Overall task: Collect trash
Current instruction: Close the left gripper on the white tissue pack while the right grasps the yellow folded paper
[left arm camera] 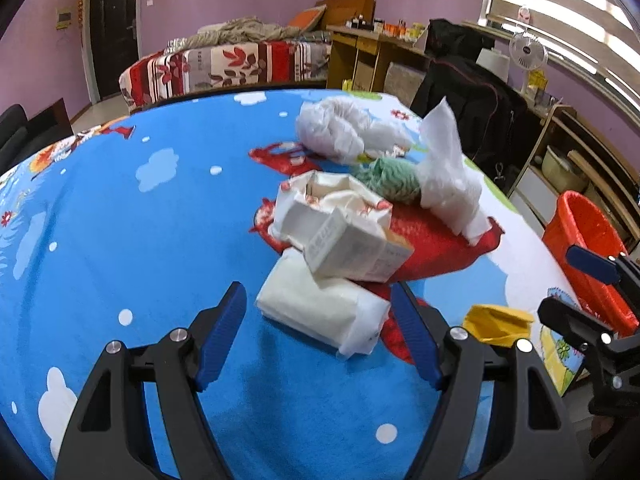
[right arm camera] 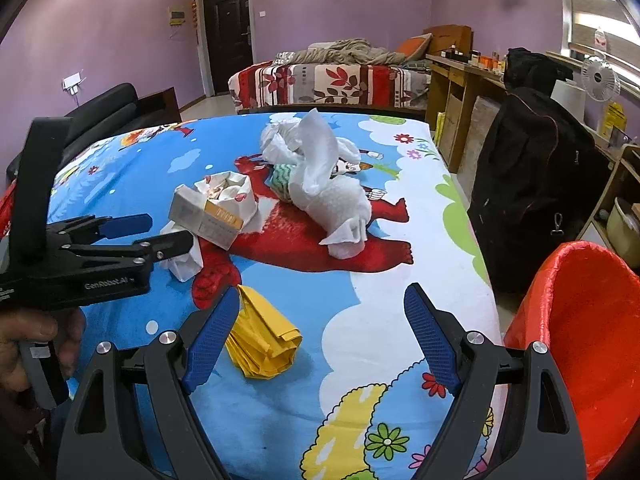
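Note:
Trash lies on a blue cartoon-print tablecloth (left arm camera: pixel 120 220). My left gripper (left arm camera: pixel 318 320) is open, its blue pads on either side of a white tissue pack (left arm camera: pixel 320 312) without pressing on it. A small white carton (left arm camera: pixel 352 248) leans on that pack, with torn white packaging (left arm camera: pixel 328 196) behind it. Farther back are a green wad (left arm camera: pixel 388 176), a crumpled paper towel (left arm camera: pixel 448 176) and a white plastic bag (left arm camera: pixel 344 132). My right gripper (right arm camera: pixel 322 336) is open and holds nothing; a folded yellow wrapper (right arm camera: pixel 264 340) lies beside its left finger. The left gripper (right arm camera: pixel 160 236) shows at the left of the right wrist view.
A red-lined bin (right arm camera: pixel 580 340) stands off the table's right edge, close to my right gripper. A black bag (right arm camera: pixel 532 184) on a chair sits behind it. A bed (right arm camera: pixel 328 80) and wooden shelves (right arm camera: pixel 452 80) are farther back. A hand (right arm camera: pixel 24 344) holds the left gripper's handle.

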Demonstrator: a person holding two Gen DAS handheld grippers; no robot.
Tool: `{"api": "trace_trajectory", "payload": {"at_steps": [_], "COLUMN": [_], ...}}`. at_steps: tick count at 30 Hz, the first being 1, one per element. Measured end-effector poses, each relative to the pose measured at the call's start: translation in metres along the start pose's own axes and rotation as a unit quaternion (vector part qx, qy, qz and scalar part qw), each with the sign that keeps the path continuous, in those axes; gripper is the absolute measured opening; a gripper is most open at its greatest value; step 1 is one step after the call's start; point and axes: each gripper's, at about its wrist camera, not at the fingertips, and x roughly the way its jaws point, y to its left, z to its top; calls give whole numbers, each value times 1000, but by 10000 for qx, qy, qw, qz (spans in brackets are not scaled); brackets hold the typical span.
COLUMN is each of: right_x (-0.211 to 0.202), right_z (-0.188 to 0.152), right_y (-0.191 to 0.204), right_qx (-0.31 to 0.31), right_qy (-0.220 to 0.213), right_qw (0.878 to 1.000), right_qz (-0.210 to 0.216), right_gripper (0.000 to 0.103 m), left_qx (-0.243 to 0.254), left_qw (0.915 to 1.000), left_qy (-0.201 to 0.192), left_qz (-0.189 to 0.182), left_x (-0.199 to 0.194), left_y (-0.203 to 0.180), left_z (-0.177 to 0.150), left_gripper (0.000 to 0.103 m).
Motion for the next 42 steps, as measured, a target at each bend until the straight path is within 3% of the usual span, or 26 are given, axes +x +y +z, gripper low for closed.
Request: {"api": "trace_trajectory", "payload": {"at_steps": [10,14,22,36,42], "right_x": [2,3,8,26,35], "right_z": [-2,-3,-4,-7,-11], "right_y": [6,8,15,27,29], "right_qx": [-66,-102,-189,-412,-372], "right_qy": [64,105,175,493,675], "right_qw": [9999,9999,9996,9976,9965], "right_qz": [50,77,143,257,337], "right_gripper": [80,80,80,79,66], "left_qx": [113,144,99,-92,-172], "left_qw": [9994,9992,9994,9997,9995], "left_qy": [335,354,344,154,-41], "left_qz": [-56,-68,-31,144,258], "left_x": [14,14,11,-4,-13], "left_y": [0,1,3,10,12], "left_z": [-3,-3,-2,6,10], "left_gripper": [69,45,28,24,24]}}
